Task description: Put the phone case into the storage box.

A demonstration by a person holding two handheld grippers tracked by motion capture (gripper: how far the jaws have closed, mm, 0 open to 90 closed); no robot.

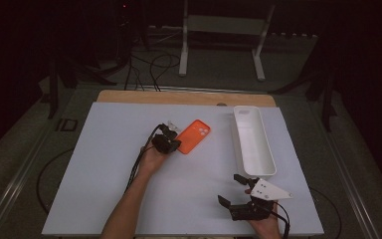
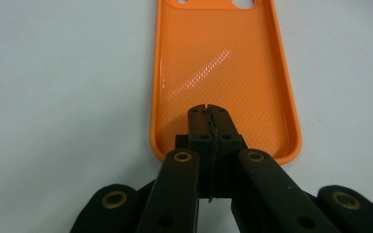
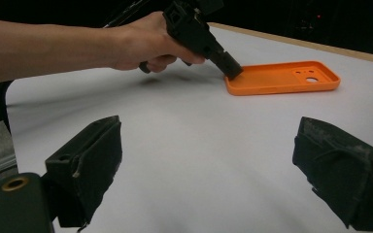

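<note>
An orange phone case (image 1: 195, 135) lies hollow side up on the white table sheet (image 1: 104, 164), a little past the middle. My left gripper (image 1: 175, 144) points down into the case's near end. Its jaws are shut against each other with nothing between them. In the left gripper view the closed tips (image 2: 209, 116) sit over the case's inner floor (image 2: 223, 63), close to its bottom rim. My right gripper (image 1: 231, 189) rests near the front right of the table, open with nothing between its pads (image 3: 90, 155). From there I see the left gripper (image 3: 232, 69) slanting into the case (image 3: 281, 77).
A long white tray (image 1: 267, 149) stands at the right, just beyond my right gripper, running front to back. The table's wooden far edge (image 1: 184, 97) shows behind the sheet. Cables trail from both grippers. A white stand and dark floor lie beyond.
</note>
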